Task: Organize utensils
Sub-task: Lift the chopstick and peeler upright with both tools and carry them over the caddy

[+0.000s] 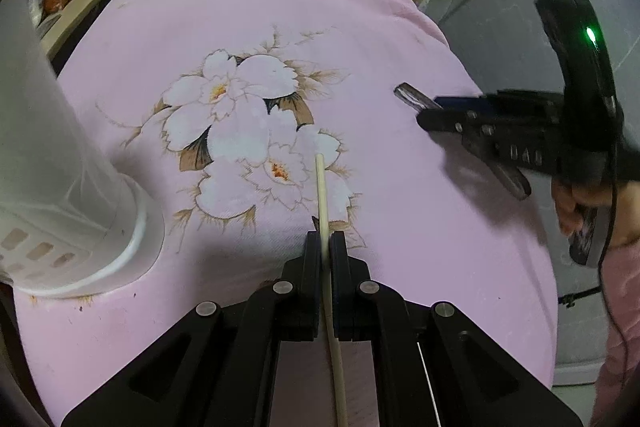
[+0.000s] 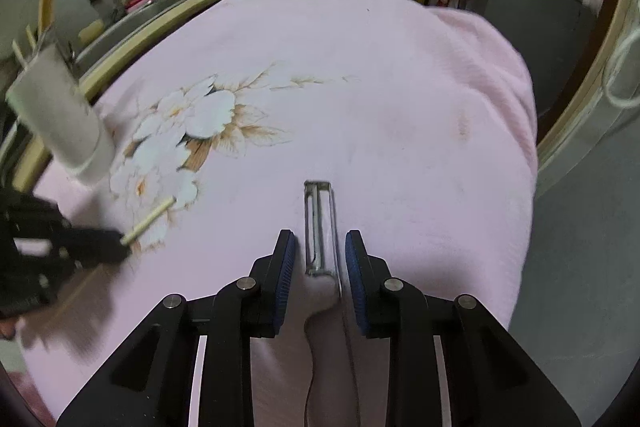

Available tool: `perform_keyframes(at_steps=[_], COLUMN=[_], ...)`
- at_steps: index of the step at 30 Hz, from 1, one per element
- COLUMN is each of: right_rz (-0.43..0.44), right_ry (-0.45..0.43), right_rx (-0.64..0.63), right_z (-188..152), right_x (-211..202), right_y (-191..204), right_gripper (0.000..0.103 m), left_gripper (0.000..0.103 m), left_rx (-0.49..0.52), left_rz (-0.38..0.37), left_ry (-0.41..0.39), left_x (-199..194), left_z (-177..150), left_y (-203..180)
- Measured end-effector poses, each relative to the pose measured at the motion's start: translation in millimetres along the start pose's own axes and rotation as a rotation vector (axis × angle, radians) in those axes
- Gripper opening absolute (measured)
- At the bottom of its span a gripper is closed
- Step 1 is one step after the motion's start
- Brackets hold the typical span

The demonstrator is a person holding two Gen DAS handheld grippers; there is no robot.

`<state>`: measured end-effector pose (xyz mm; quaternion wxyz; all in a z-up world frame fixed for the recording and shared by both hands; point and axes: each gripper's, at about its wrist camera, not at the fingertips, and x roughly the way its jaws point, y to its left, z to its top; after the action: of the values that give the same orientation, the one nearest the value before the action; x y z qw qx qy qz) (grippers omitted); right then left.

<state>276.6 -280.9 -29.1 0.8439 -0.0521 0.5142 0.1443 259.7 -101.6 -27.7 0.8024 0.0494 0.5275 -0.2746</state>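
now | white holder (image 1: 68,187): contents unseen | left fingers (image 1: 325,247) clamp chopstick (image 1: 321,183) | right fingers (image 2: 320,255) grip peeler (image 2: 319,227)

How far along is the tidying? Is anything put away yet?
Nothing is visibly put away: the white holder's inside is hidden. In hand: the left gripper is shut on a wooden chopstick, and the right gripper seems to hold a metal peeler above the pink cloth. Left to do: carry both to the holder. No other loose utensils show on the cloth.
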Motion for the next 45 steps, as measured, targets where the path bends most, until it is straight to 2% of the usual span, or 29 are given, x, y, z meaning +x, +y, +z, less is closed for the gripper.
perform_keyframes(at_steps=[2,3,7,11,13,18,19,22,25,30,36,40,42,45], right_rz=[0.022,0.011,-0.096,-0.09,-0.102,-0.205,-0.217,-0.257,-0.3,-0.332,-0.337,-0.364,-0.343,-0.261], right_ry=[-0.003,-0.013,-0.15,-0.305,-0.387,-0.713,-0.758,-0.912,-1.026,-1.198,-1.352,-1.437,-1.464,-1.492], right_rx=[0.05,0.061,0.003,0.013,0.015,0.009,0.009,0.002,-0.04,-0.101,-0.124,-0.133,-0.125,-0.095], right_z=[1.0,0.0,-18.2,-37.9,-46.8,-79.6,-82.9,-90.4,-89.0,-83.8,-72.3,-56.5,-46.7,-27.6], right_x=[1.3,0.7,-16.0,-43.6,-59.1,-110.4,-117.6,-141.2,-154.1,-176.2,-195.8,-201.3,-202.0,-200.7], right_y=[-6.2,-6.2,15.0,30.0,37.8,68.0,73.0,92.1,113.8,143.7,166.5,185.3,194.2,202.2], right_gripper=[0.012,0.011,0.011,0.01,0.01,0.01,0.01,0.01,0.01,0.01,0.01,0.01,0.01,0.01], left_gripper=[0.003,0.003,0.002,0.002,0.002,0.002,0.002,0.002,0.002,0.003,0.003,0.003,0.003,0.003], left_rx=[-0.028,-0.045,-0.062,-0.073,-0.075,-0.079,-0.081,-0.077,-0.056,-0.02,-0.043,-0.044,-0.059,-0.088], left_rz=[-0.01,-0.016,-0.004,-0.027,-0.018,0.032,0.046,0.056,0.043,0.077,0.119,0.154,0.152,0.156], left_ry=[0.0,-0.006,-0.091,-0.212,-0.31,-0.577,-0.641,-0.77,-0.882,-1.07,-1.195,-1.241,-1.259,-1.288], left_x=[-0.5,-2.0,-13.4,-33.2,-49.9,-90.8,-101.2,-122.9,-146.8,-189.8,-231.4,-250.6,-258.4,-268.9], left_z=[-1.2,-2.9,-13.7,-25.4,-31.7,-42.7,-45.2,-45.4,-44.4,-58.4,-56.7,-52.4,-50.5,-50.1], left_y=[2.6,4.2,3.7,0.6,1.4,1.5,0.5,-3.8,-7.2,-4.8,18.1,38.9,54.4,78.0])
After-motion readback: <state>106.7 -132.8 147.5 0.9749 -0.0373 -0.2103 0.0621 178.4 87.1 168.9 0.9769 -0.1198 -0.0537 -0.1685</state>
